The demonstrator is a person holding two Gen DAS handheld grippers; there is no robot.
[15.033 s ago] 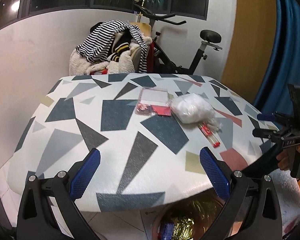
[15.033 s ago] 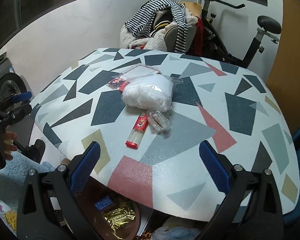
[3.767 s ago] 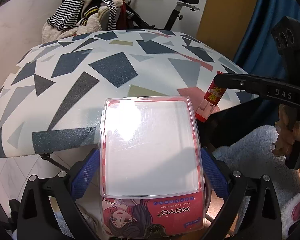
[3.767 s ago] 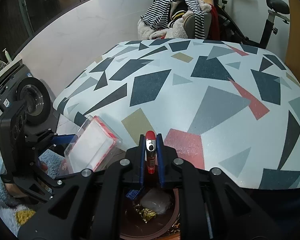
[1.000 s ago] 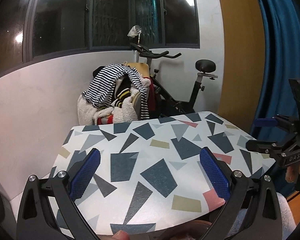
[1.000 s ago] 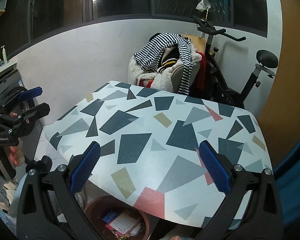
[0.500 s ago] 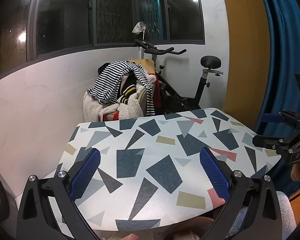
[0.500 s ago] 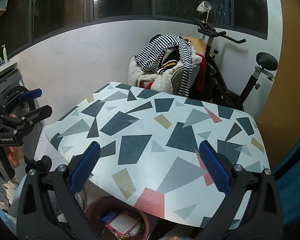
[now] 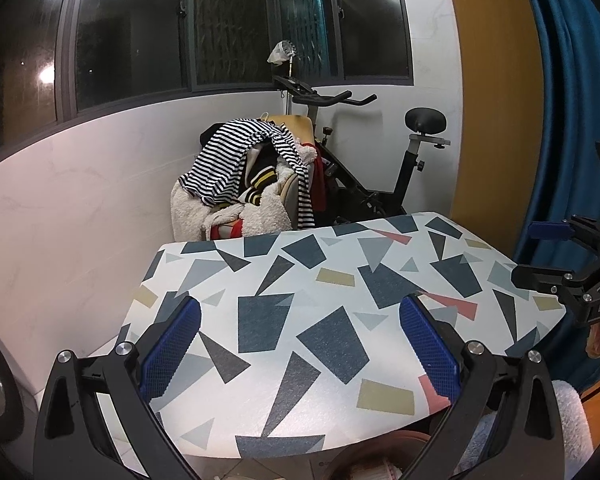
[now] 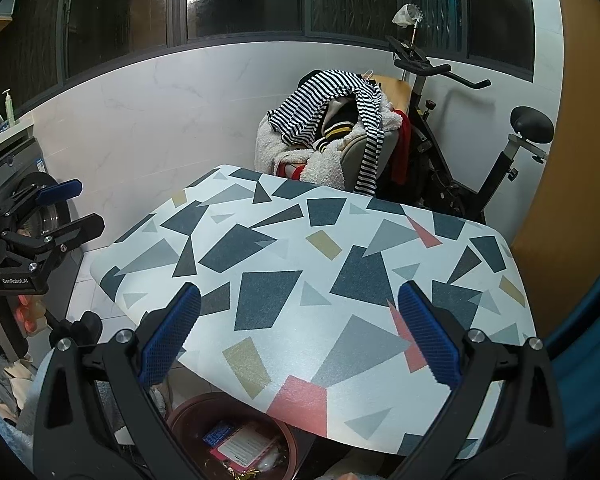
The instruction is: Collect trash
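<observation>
Both claws are spread and empty: left gripper (image 9: pixel 300 344), right gripper (image 10: pixel 299 340). The geometric-patterned tabletop (image 10: pixel 300 248), littered 15 s ago, now carries nothing. The trash lies in the round brown bin (image 10: pixel 236 440) at 6 o'clock; collection appears complete.

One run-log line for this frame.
left gripper open | right gripper open | table bare | trash in bin

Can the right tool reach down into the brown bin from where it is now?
Probably yes: the right tool is open and empty, and the brown bin sits just below it, its near side uncovered by the table.
</observation>
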